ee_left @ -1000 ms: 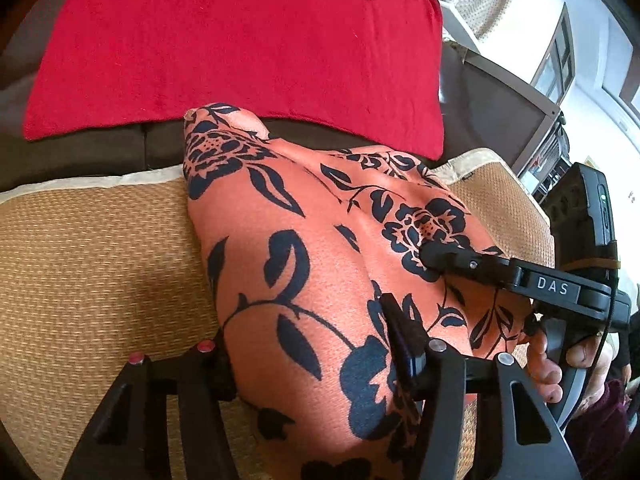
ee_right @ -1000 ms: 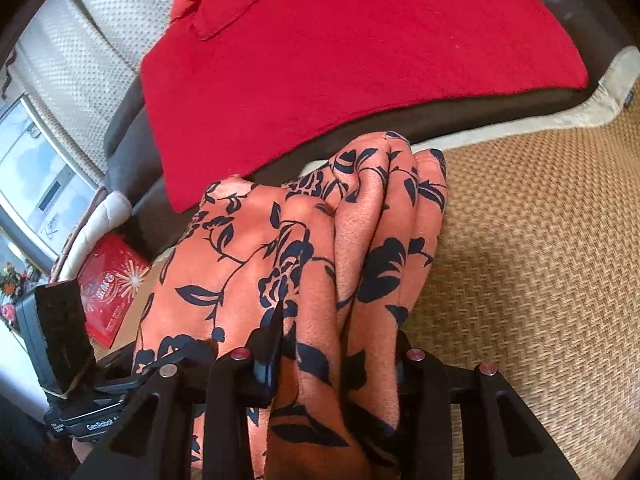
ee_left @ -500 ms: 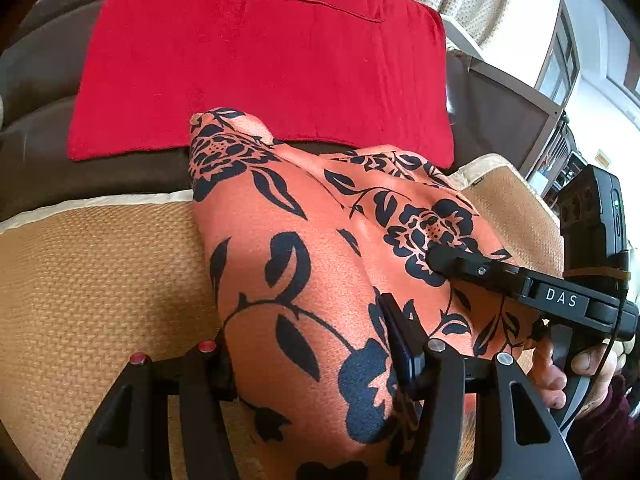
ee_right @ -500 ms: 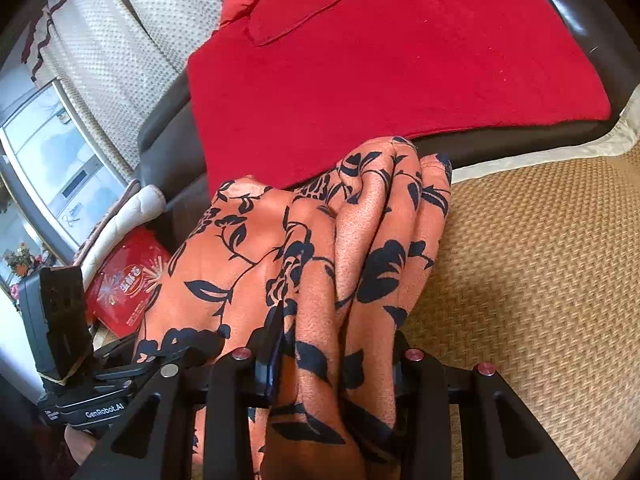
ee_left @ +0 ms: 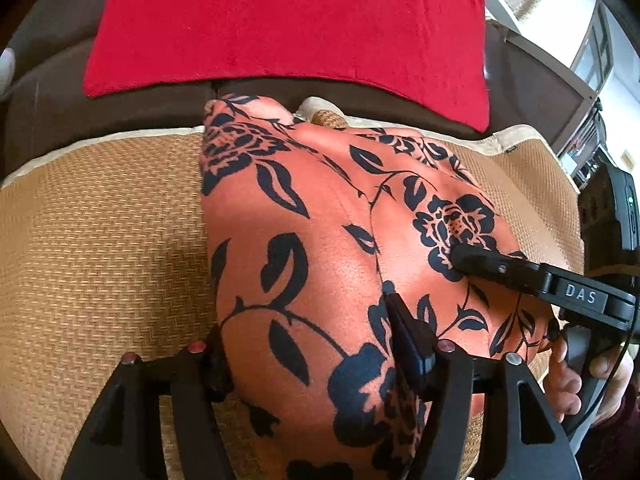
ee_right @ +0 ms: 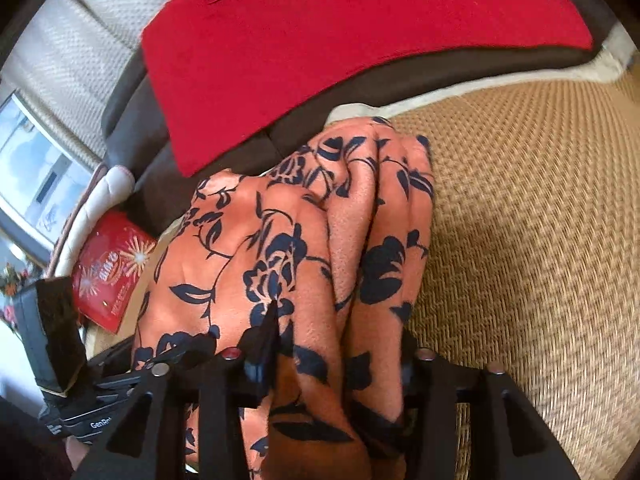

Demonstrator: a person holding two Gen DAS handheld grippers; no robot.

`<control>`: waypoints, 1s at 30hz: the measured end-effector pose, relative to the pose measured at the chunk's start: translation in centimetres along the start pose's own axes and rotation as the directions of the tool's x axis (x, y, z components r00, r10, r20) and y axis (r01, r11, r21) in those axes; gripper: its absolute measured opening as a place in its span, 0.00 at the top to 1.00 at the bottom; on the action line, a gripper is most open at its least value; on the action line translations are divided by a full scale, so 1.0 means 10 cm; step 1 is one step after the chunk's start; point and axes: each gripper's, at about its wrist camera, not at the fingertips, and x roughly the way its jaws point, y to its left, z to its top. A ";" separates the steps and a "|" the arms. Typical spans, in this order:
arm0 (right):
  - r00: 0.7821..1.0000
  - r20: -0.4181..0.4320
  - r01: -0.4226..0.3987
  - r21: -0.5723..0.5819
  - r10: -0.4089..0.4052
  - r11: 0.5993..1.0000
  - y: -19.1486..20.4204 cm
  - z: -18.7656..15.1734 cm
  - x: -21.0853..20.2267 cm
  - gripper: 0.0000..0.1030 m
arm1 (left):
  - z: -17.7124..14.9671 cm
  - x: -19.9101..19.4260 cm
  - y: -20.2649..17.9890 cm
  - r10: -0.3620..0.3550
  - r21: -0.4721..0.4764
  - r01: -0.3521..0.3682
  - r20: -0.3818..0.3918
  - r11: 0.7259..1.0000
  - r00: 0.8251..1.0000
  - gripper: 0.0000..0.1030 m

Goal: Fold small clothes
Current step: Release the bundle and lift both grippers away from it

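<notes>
orange floral garment (ee_left: 320,264), black leaf-and-rose print, bunched in a long mound on the woven straw mat (ee_left: 104,240). it runs forward from between both sets of fingers to the mat's far edge, its tip just reaching the dark brown sofa seat (ee_left: 100,112).

left gripper (ee_left: 308,356): jaws opening. cloth fills the gap between them; the right finger (ee_left: 408,336) lies along a crease on the mound, the left finger mostly hidden under the fabric's edge. cannot tell whether the pads press on the cloth or have let go.

right gripper (ee_right: 336,344): jaws opening as well. two or three thick folds of the garment pass between the fingers; left finger (ee_right: 264,340) shows against the print, right finger buried at the fold's side. grip or release not clear here either.

from the left wrist view, the right gripper comes in from the right side, one black finger resting on a rose in the print, a hand (ee_left: 576,376) on its handle.

beyond the fingers, a red cloth (ee_left: 288,24) is spread flat across the sofa. left of the right gripper's fingers, a red box (ee_right: 112,272) with a starburst design lies off the mat's edge, near a window (ee_right: 36,176).
</notes>
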 end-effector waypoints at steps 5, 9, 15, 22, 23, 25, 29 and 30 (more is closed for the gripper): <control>0.997 0.067 0.047 0.004 -0.047 0.999 -0.07 -0.15 -0.36 0.45 | -0.10 -0.39 0.00 0.106 -0.002 -0.106 0.052 0.994 0.993 0.33; 0.984 0.154 0.098 -0.050 -0.089 0.994 0.03 -0.29 -0.78 0.45 | -0.16 -0.90 -0.13 0.222 -0.016 -0.223 0.189 0.975 0.957 0.25; 0.963 0.246 0.145 -0.133 -0.109 0.980 0.32 -0.51 -1.42 0.45 | -0.32 -1.66 -0.39 0.355 -0.028 -0.368 0.340 0.930 0.871 0.16; 0.932 0.353 0.161 -0.208 -0.079 0.965 0.75 -0.71 -2.21 0.42 | -0.34 -2.45 -0.84 0.440 -0.021 -0.489 0.472 0.872 0.764 0.03; 0.925 0.372 0.161 -0.218 -0.071 0.962 0.82 -0.75 -2.33 0.41 | -0.37 -2.56 -0.88 0.435 -0.020 -0.488 0.486 0.873 0.758 0.02; 0.913 0.403 0.165 -0.232 -0.060 0.959 0.96 -0.80 -2.51 0.38 | -0.44 -2.79 -0.98 0.436 -0.028 -0.492 0.508 0.870 0.742 0.00; 0.903 0.426 0.164 -0.249 -0.044 0.954 1.13 -0.91 -2.79 0.36 | -0.53 -3.09 -1.17 0.473 -0.043 -0.545 0.558 0.837 0.682 0.00; 0.902 0.430 0.163 -0.253 -0.040 0.954 1.16 -0.94 -2.86 0.36 | -0.53 -3.12 -1.20 0.473 -0.043 -0.547 0.561 0.836 0.680 0.00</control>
